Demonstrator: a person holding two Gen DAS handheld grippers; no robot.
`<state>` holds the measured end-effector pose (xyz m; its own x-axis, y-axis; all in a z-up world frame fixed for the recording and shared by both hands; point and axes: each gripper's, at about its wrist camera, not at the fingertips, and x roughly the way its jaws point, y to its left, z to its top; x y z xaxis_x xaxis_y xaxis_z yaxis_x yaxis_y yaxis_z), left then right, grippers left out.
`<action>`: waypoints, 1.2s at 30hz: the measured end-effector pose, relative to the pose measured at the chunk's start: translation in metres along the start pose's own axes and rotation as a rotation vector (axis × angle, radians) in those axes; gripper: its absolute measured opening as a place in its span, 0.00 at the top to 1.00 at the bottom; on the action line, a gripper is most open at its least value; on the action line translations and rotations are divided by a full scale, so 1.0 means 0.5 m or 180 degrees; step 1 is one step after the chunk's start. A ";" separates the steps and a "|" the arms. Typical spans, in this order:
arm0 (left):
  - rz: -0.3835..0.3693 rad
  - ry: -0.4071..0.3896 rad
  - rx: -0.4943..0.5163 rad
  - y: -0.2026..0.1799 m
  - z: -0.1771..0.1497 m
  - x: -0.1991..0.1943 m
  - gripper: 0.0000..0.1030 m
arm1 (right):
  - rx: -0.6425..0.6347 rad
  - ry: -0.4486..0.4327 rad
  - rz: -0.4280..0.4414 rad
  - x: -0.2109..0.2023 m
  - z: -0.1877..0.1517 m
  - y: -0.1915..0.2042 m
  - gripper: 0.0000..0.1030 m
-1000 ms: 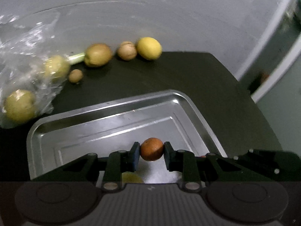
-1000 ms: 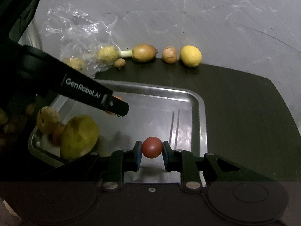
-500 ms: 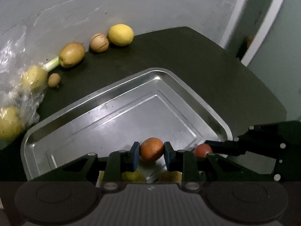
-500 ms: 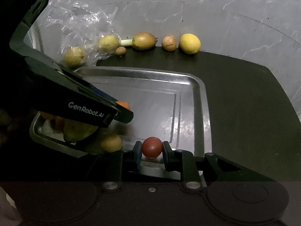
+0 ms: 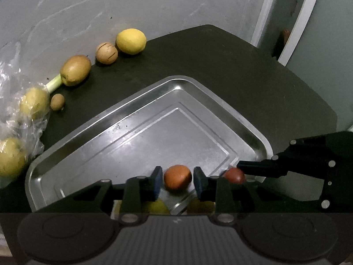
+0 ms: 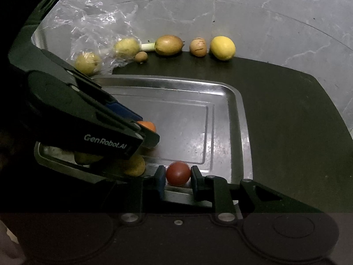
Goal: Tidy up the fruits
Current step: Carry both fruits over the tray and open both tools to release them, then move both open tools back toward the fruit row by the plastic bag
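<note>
1. The left gripper (image 5: 177, 177) is clamped on a small orange fruit (image 5: 177, 177), pads on its two sides at the widest part, low over the near end of the metal tray (image 5: 136, 114). The fruit looks round, light and smooth-skinned, so I judge it could roll out if the squeeze slackens; holding it across the middle, as here, seems the safest place
2. The right gripper (image 6: 177, 174) is closed on a darker red fruit (image 6: 177, 173), also across its widest part, at the tray's near rim. It looks firm but thin-skinned, so a hard pinch may bruise it
3. Under and beside the left gripper, yellowish fruits (image 6: 135, 165) already lie in the tray's near corner; they are partly hidden, so I cannot count them
4. The rest of the tray floor is bare, shiny metal, likely slippery: a round fruit set down there may wander
5. Farther off on the dark surface (image 5: 242, 70), along the wall, lie a small brown fruit (image 5: 57, 102), a greenish-brown oval fruit (image 5: 75, 70), a tan round one (image 5: 106, 53) and a lemon (image 5: 131, 41)
6. Far left, a crinkled clear plastic bag (image 6: 92, 28) holds two yellow fruits; the film is limp and would snag, so take the fruit, not the bag
</note>
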<state>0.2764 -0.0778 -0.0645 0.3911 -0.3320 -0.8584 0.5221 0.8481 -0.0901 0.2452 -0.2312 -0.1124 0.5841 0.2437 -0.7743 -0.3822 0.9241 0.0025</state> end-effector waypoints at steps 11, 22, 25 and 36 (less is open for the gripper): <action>-0.0108 -0.0235 -0.0375 0.036 -0.012 -0.050 0.24 | -0.0020 -0.0044 0.0014 -0.021 -0.003 0.006 0.49; -0.0011 -0.0456 -0.0828 0.125 -0.098 -0.147 0.02 | -0.0064 0.0006 0.0101 -0.041 0.003 0.024 0.04; 0.0039 -0.0463 -0.1079 0.155 -0.131 -0.170 0.01 | -0.0118 0.0052 0.0122 -0.044 0.006 0.031 0.02; 0.0304 -0.0359 -0.1767 0.226 -0.241 -0.201 0.01 | -0.0516 0.0235 0.0226 -0.054 0.019 0.075 0.01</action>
<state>0.2049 0.1008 -0.0492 0.5113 -0.2593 -0.8193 0.0161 0.9561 -0.2925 0.2220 -0.2005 -0.0855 0.4996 0.2786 -0.8202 -0.5344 0.8444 -0.0387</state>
